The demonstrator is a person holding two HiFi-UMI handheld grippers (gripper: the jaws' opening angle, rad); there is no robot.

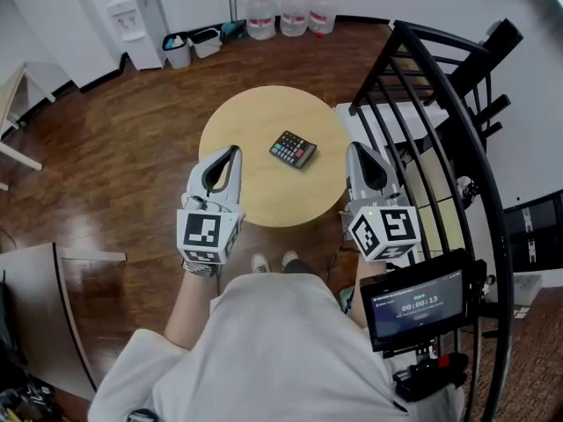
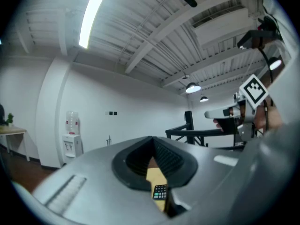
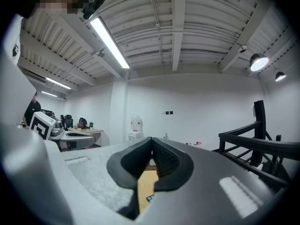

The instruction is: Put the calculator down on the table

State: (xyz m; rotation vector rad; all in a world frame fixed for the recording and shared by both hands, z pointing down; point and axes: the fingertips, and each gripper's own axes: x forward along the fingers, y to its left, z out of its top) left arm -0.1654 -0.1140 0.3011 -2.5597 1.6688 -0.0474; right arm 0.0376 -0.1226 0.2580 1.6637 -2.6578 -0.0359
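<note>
Black plastic calculator (image 1: 293,149) lies flat, keys up, on the round wooden table (image 1: 246,196), a bit right of the top's centre in the upper middle of the head view, turned diagonal to us. Nothing touches it. Our left gripper (image 1: 235,149) sits over the table's lower-left edge and the right gripper (image 1: 354,146) is at its right rim. Both point level with tips pressed together and nothing between them. Through the gap under the pads, each gripper view shows only table and the calculator well beyond. We judge the put-down done: it rests on the table. If a re-grip is needed, we expect a light, stiff shell with smooth, slightly slippery sides and a thin profile that is awkward to get under. Best hold looks like across the narrow width on the two long edges, mid-length, with pads off the keys and the display window, which is likely the fragile part. Jaws would have to open and roll to match the diagonal.
</note>
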